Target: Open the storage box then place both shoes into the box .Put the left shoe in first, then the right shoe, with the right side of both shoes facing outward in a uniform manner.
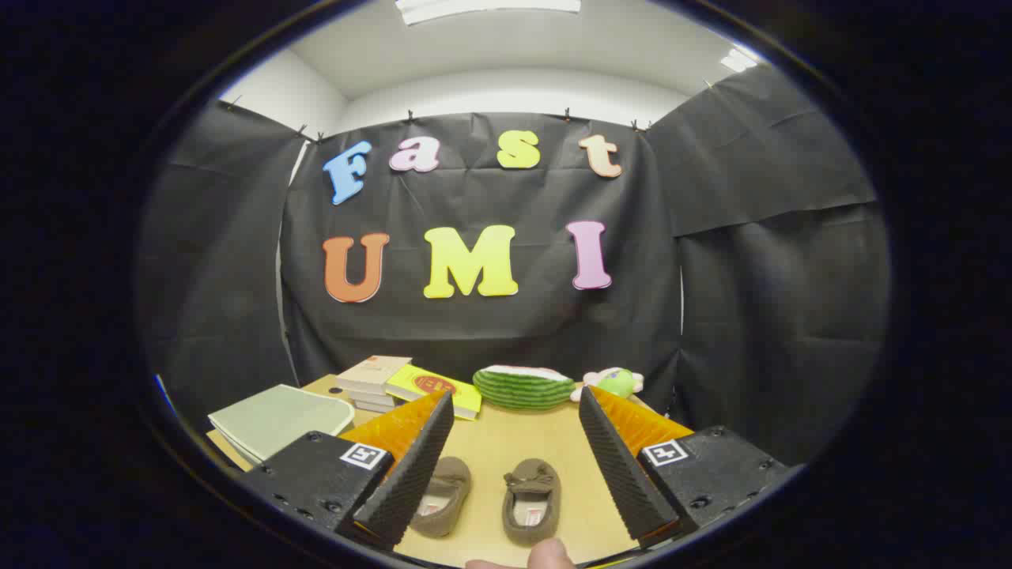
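My gripper [514, 466] hangs with its fingers spread wide, gripping nothing, above the table [506, 442]. Two shoes [531, 488] lie side by side between the fingers. The box [281, 419] sits closed beyond my left finger, beside stacked books [411, 383].

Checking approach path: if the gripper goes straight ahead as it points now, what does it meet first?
Likely the watermelon-shaped cushion at the table's far edge; the gripper is open, and both shoes lie lower between its fingers. Depth unclear.
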A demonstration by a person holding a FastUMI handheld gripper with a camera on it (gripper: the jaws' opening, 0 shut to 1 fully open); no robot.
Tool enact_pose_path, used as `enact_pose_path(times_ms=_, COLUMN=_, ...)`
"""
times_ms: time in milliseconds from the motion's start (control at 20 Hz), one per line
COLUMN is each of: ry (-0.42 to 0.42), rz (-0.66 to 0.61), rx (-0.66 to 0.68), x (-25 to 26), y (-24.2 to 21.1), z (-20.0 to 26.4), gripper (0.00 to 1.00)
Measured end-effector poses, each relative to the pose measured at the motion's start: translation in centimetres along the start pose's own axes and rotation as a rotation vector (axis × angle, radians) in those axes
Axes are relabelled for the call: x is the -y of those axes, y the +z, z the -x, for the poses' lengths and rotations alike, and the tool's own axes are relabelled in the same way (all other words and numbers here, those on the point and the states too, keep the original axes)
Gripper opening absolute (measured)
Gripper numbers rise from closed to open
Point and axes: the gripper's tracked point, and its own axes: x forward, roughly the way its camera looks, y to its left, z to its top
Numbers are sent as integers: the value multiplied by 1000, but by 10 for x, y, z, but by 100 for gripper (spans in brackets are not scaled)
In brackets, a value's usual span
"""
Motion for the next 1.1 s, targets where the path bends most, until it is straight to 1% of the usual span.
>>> enact_pose_path(times_ms=300, ry=4, rz=-3, rx=3, x=-3, y=6, z=-1, gripper=100)
enact_pose_path(times_ms=450, ry=-11, rz=17, rx=12, x=-6, y=12, z=-2, gripper=100)
enact_pose_path(times_ms=750, ry=27, rz=30, rx=1, x=-24, y=12, z=-4, gripper=100)
enact_pose_path(times_ms=1100, ry=51, rz=40, rx=-20, x=-32, y=8, z=-11, gripper=100)
